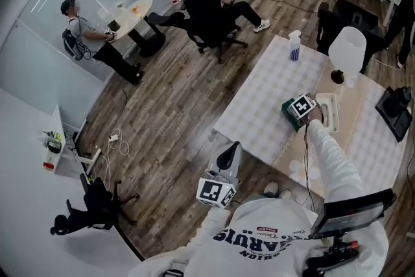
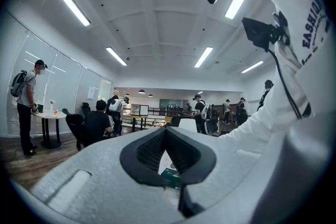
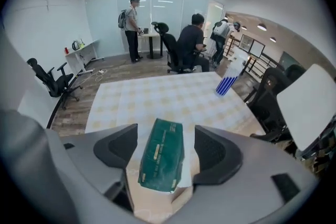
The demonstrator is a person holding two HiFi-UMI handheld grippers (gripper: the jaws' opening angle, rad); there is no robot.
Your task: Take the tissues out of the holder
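A green tissue pack (image 3: 163,157) lies on the checkered tablecloth (image 3: 157,99), between the jaws of my right gripper (image 3: 165,136). Those jaws stand open, and there is a gap between each pad and the pack. In the head view the pack (image 1: 289,112) pokes out just left of the right gripper (image 1: 296,116), and the white holder (image 1: 329,112) sits right beside it on the beige strip. My left gripper (image 1: 228,154) hangs off the table's near edge, close to my body, with its jaws (image 2: 166,131) shut and nothing in them.
A blue-striped spray bottle (image 1: 294,47) stands at the table's far edge. At the far right there is a white lamp (image 1: 347,48), and a black device (image 1: 395,110) lies on the right side. Office chairs and people occupy the floor beyond the table.
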